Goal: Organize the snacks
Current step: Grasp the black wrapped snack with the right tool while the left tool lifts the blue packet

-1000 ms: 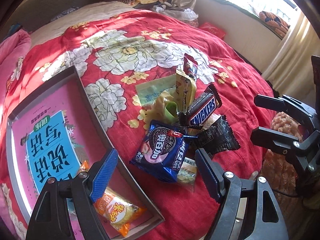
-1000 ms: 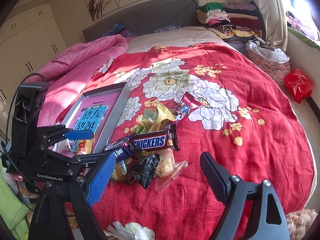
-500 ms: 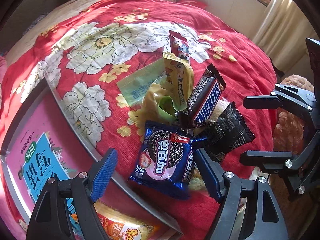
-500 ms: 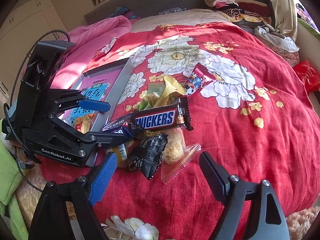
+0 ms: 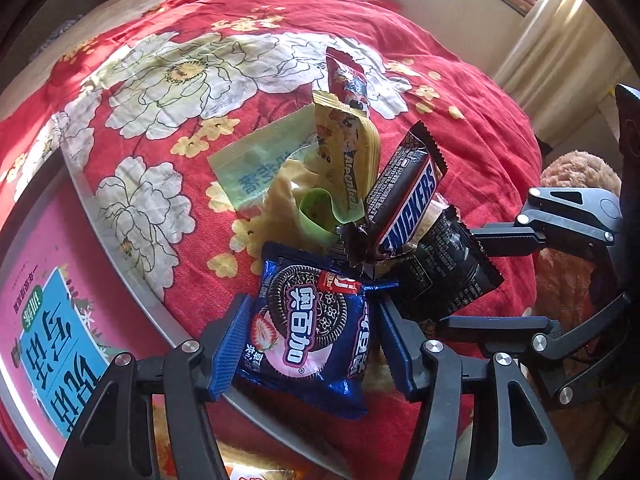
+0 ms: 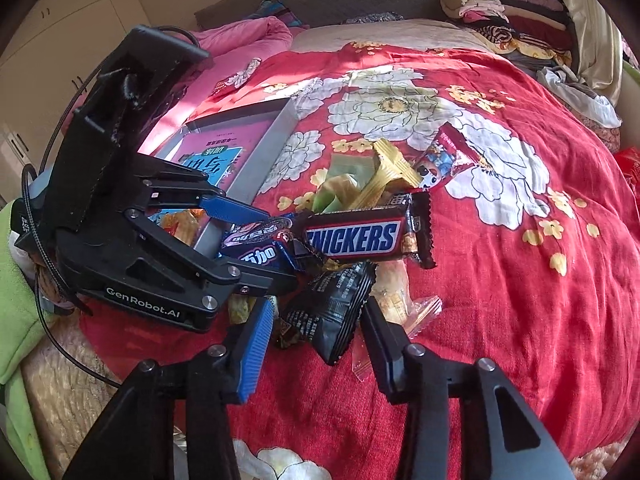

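A pile of snacks lies on the red flowered bedspread. My left gripper (image 5: 310, 346) is closed in around a blue Oreo packet (image 5: 310, 328), a finger at each side of it; the packet also shows in the right wrist view (image 6: 260, 246). My right gripper (image 6: 316, 342) has its fingers either side of a black snack packet (image 6: 334, 308), with small gaps. A Snickers bar (image 6: 362, 236) leans on the pile. A yellow Alpenliebe packet (image 5: 352, 152) and a red packet (image 6: 444, 156) lie behind it.
A grey tray (image 5: 132, 280) with a pink and blue printed sheet lies left of the pile and holds an orange snack bag (image 6: 180, 220). A clear zip bag (image 6: 416, 312) lies under the pile. Pink quilt, folded clothes and a wall lie beyond.
Both grippers have moved in toward the pile and narrowed. The left one now brackets the Oreo packet and the right one brackets the black packet.
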The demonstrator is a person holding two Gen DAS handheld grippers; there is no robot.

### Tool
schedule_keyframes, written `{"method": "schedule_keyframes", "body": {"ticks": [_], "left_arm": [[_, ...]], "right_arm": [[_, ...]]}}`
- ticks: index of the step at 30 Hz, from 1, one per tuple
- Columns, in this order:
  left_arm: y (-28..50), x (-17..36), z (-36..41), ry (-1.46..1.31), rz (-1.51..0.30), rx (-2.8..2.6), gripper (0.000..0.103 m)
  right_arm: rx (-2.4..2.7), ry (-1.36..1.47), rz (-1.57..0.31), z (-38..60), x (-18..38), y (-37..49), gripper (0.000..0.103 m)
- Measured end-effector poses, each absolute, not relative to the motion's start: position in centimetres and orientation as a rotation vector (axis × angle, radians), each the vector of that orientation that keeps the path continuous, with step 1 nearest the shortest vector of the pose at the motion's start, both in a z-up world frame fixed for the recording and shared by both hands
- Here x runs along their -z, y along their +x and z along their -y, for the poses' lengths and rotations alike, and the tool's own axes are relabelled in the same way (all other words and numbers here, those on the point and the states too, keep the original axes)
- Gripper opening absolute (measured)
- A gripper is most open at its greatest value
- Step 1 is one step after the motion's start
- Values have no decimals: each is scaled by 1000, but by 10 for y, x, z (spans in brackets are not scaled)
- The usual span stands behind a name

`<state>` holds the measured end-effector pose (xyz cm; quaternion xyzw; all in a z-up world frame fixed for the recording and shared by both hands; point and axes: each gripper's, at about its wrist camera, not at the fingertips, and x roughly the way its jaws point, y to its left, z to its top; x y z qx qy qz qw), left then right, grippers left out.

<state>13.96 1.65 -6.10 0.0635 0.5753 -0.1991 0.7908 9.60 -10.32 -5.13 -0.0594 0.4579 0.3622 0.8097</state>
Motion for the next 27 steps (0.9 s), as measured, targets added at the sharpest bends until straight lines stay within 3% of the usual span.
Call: {"method": "schedule_keyframes", "body": {"ticks": [3,13,27], "left_arm": [[140,60,-18,126,-1237,423,62],[135,53,-33,26,-1201,380,58],[118,30,-41,-128,-1108,306,56]], "right_arm": [[-787,-147,-973,99,52,96,39],[-819,-214,-981,78,66,98,37],[-849,-79,-932,97,48,105,32]]}}
